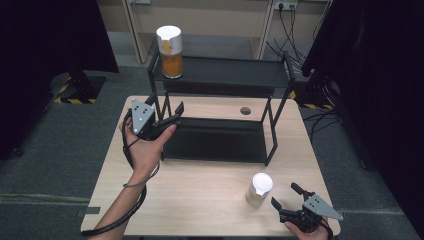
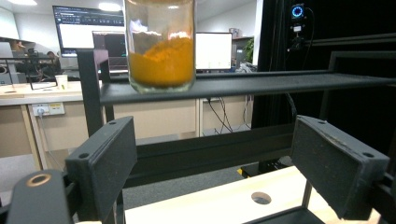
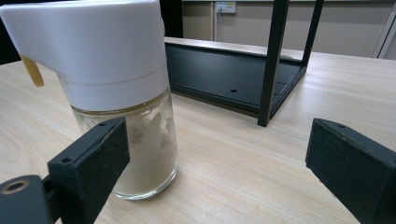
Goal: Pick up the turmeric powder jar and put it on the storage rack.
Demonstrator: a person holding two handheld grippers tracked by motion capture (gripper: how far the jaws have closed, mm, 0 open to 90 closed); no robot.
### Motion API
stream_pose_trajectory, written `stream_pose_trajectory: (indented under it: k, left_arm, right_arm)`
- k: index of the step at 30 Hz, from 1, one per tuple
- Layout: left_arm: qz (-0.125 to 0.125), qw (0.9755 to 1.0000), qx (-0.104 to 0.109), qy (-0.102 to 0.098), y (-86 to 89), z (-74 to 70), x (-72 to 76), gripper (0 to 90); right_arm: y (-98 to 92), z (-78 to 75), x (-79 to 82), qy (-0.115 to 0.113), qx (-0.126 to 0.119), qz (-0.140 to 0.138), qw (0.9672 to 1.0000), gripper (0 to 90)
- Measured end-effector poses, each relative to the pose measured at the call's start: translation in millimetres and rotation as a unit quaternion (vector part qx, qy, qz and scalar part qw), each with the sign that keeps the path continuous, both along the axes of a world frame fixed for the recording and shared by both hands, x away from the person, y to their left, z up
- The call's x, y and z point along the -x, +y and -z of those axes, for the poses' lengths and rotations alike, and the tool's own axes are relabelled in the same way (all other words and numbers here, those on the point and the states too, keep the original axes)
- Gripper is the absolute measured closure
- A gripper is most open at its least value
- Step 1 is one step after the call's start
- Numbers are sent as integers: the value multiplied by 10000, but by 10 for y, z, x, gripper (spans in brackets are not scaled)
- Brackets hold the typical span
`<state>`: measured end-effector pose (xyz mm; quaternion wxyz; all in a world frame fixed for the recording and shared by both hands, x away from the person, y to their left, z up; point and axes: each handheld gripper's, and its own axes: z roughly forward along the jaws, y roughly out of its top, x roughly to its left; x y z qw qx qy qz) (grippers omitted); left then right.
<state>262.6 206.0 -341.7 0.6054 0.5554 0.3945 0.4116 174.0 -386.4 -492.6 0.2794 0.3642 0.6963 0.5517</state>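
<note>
Jar (image 1: 259, 190) stands on the table (image 1: 200, 200) in front of the rack (image 1: 220, 135), just left of the right gripper (image 1: 288, 196), jaws apart, left gripper (image 1: 172, 114) wide open too by the rack's left end.

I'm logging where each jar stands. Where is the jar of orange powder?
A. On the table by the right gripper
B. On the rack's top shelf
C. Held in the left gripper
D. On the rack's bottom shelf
B: the jar of orange powder stands on the top shelf of the black rack, at its left end.
</note>
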Motion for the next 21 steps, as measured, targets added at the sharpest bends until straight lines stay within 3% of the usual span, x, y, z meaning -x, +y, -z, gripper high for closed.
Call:
stream_pose_trajectory:
  k: [21]
  left_arm:
    - [93,9997,-67,224,14,381,139,137]
  right_arm:
    - [4,1,1,-14,17,-7,10000,67]
